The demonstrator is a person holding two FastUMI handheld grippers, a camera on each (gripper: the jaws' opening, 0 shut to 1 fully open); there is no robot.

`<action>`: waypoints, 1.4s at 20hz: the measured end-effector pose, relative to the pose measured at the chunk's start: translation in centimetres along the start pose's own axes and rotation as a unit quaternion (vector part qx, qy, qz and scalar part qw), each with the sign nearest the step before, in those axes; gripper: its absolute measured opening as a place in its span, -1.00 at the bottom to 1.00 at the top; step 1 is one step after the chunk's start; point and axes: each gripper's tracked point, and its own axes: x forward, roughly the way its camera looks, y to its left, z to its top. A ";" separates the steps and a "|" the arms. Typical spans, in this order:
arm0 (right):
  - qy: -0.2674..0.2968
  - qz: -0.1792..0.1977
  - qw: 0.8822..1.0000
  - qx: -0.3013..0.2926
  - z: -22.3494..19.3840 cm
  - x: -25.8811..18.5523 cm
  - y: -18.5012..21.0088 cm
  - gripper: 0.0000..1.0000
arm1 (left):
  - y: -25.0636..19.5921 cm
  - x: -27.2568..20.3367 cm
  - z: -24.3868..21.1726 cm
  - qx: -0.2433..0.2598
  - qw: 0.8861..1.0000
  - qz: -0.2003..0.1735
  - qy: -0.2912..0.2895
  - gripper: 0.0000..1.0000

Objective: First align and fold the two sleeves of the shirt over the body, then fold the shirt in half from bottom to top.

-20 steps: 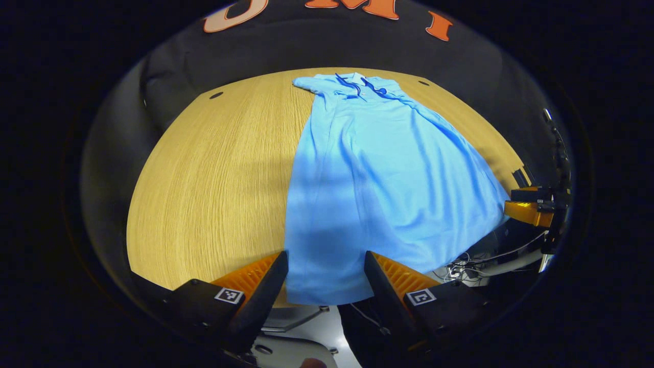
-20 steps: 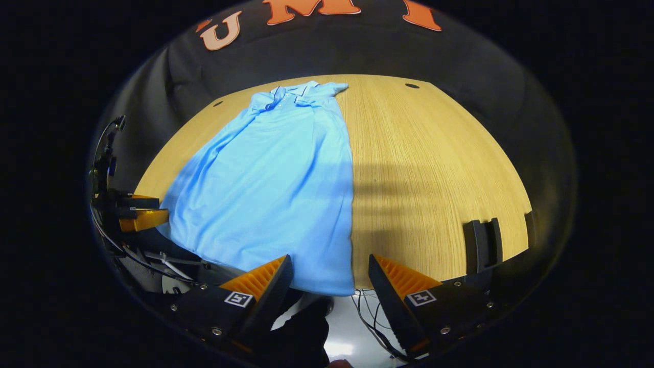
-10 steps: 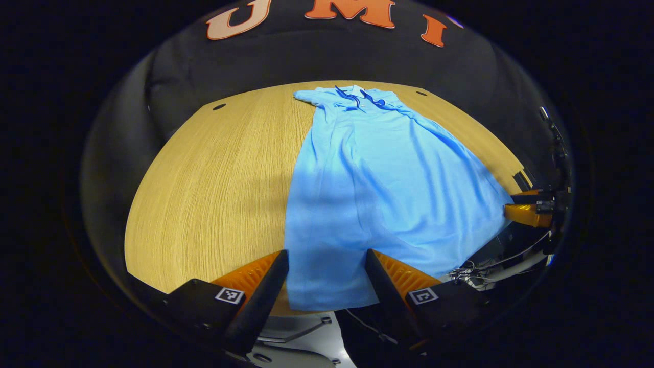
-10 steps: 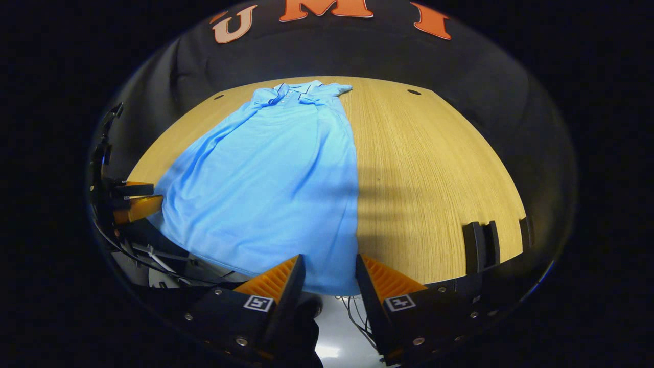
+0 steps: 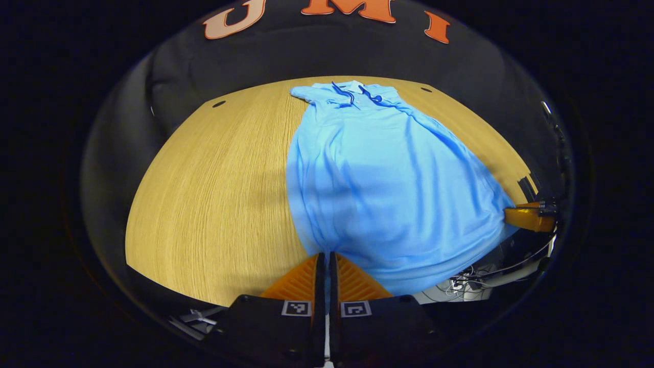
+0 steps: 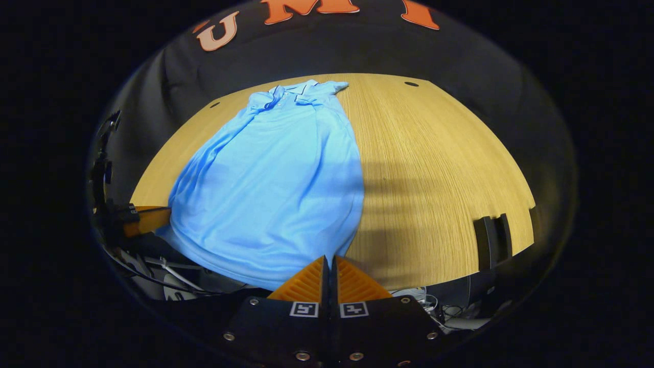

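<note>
A light blue polo shirt (image 5: 388,174) lies lengthwise on the wooden table (image 5: 214,179), collar at the far end, sleeves folded in over the body. My left gripper (image 5: 325,255) is shut on the shirt's near left hem corner. In the right gripper view the same shirt (image 6: 276,179) stretches away, and my right gripper (image 6: 329,259) is shut on its near right hem corner. The hem between the two corners sags over the table's front edge. The right gripper (image 5: 529,217) shows at the far right of the left gripper view, the left gripper (image 6: 140,220) at the far left of the right gripper view.
Two dark slotted brackets (image 6: 493,240) stand at the table's near right edge in the right gripper view. Small round holes (image 5: 218,104) mark the tabletop's far corners. Cables and a stand base (image 5: 475,276) lie on the floor below the front edge. Bare wood flanks the shirt.
Both grippers went from open around the hem to shut on its corners. The bottom of the shirt has gathered and rounded toward each grip.
</note>
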 end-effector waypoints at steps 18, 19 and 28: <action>-0.086 0.027 0.996 0.026 14.1 -2.7 -0.5 -0.99 | 0.4 -3.5 15.9 -0.035 0.995 -0.030 -0.094 -0.86; -0.089 0.028 0.995 0.023 15.1 -2.7 -0.4 -0.99 | 0.6 -3.8 16.9 -0.031 0.994 -0.030 -0.099 -0.87; -0.118 0.022 0.993 -0.003 24.8 -1.4 -0.8 -0.99 | 2.0 -2.7 27.4 -0.012 0.989 -0.037 -0.142 -0.87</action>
